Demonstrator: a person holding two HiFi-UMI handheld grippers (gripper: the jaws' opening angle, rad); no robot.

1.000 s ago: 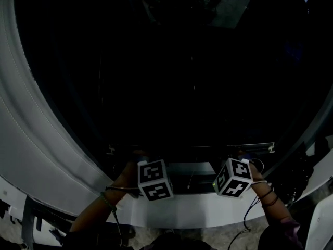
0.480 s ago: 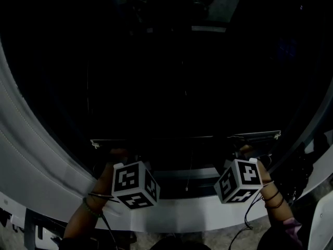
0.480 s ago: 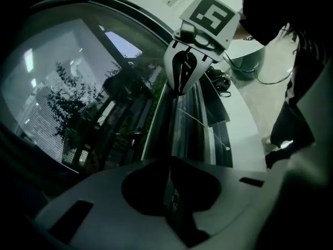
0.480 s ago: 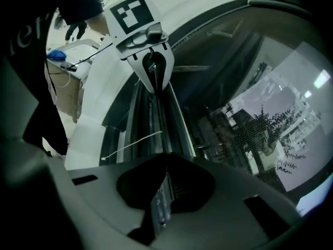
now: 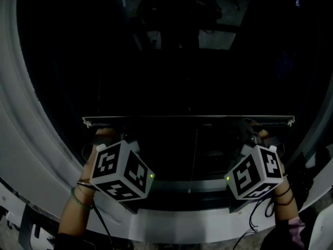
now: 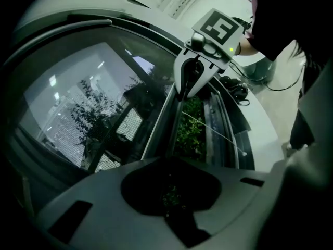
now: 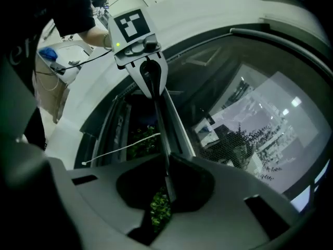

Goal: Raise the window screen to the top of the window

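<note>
The left tool [image 6: 169, 194] and right tool [image 7: 166, 184] each pinch the screen bar [image 5: 187, 120] near its ends. It looks light, stiff and thin, so it should be lifted level.

- The bottom rail [image 5: 187, 120] of the window screen looks like thin metal, smooth, with a dull pale shine.
- The screen mesh [image 7: 242, 139] is a fine dark weave, matt and half transparent.
- The window frame [image 5: 23, 139] is white and smooth, with a slight gloss.
- The left gripper [image 6: 169, 194] and the right gripper [image 7: 165, 191] have bodies of matt grey plastic.
- The marker cube [image 5: 120, 171] has flat, matt black-and-white faces.
- The pull cord [image 6: 216, 133] is a thin white string.
</note>
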